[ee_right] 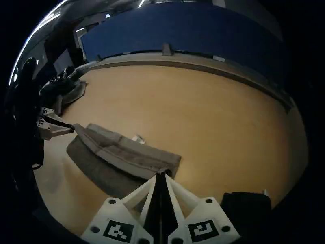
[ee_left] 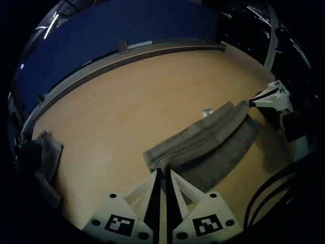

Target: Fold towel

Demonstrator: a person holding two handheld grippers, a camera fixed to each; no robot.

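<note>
The grey towel [ee_left: 203,134] lies on the near part of the wooden table [ee_left: 122,101], stretched as a long band between the two tools. The left gripper [ee_left: 163,173] has its jaws clenched on one end of the upper edge, and the right gripper [ee_right: 161,175] has its jaws clenched on the other end. The pinched edge stands raised off the tabletop as a thick, layered ridge, while a lower flap drapes down and rests flat on the wood on the near side. A small white tag [ee_left: 207,111] lies on the table just beyond the ridge. A pile of cloth [ee_left: 46,152] sits well apart at the left, and a blue partition [ee_left: 122,28] runs along the far side. The step in hand looks like carrying the held edge over to lay one half on the other. To do it well, both ends should travel together at one height, with light tension so the middle neither sags nor wrinkles. The edge should come down square on the resting flap, and neither grip should loosen until the fabric lies flat
</note>
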